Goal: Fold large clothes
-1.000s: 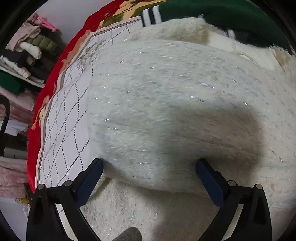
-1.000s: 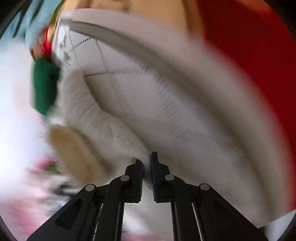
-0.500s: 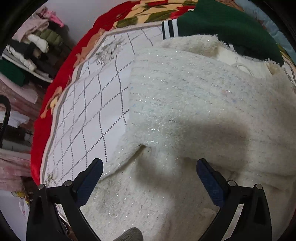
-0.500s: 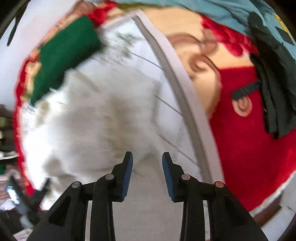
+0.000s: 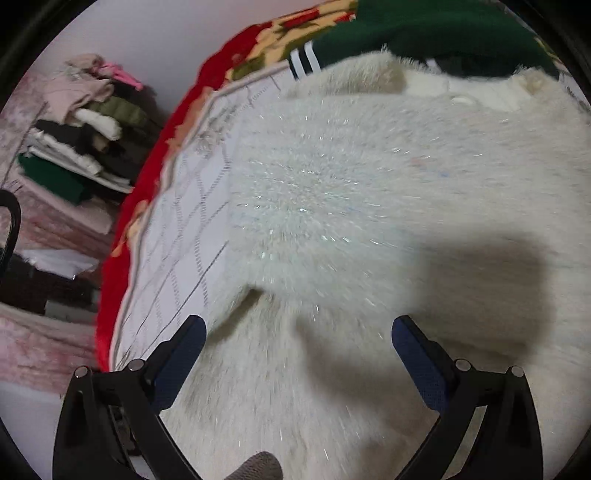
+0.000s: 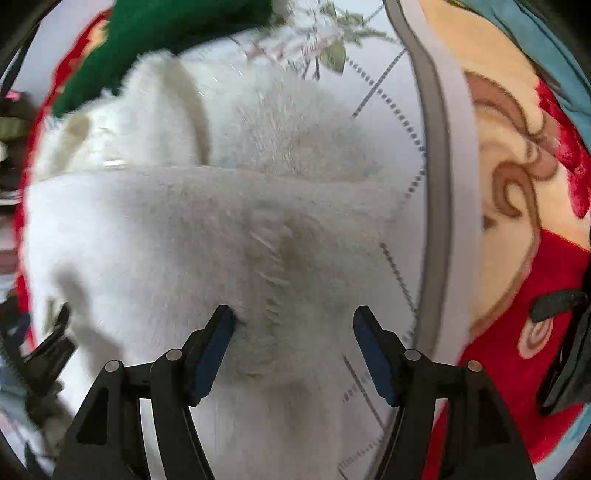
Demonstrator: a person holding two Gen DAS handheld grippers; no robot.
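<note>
The white sweater (image 5: 369, 192) lay partly folded on the bed (image 6: 430, 155), one flap doubled over; further folds remained. The left gripper (image 5: 295, 347) was spread and empty above it. The right gripper (image 6: 291, 343) was opening, pinching nothing.

The sweater (image 5: 369, 206) ran past the right and bottom edges of the left wrist view, so its full outline could not be seen, and motion blur smeared its fibres in both views. A green garment (image 5: 424, 33) was cut off by the top edge, its lower part hidden behind the sweater's collar. The blanket (image 6: 517, 184) under the sweater was largely covered. The clothes pile (image 5: 85, 140) at the left was too small and soft to sort piece by piece. In the right wrist view, a dark strap (image 6: 557, 299) at the right edge and a black shape (image 6: 40, 350) at the left edge were cropped and unidentifiable.
</note>
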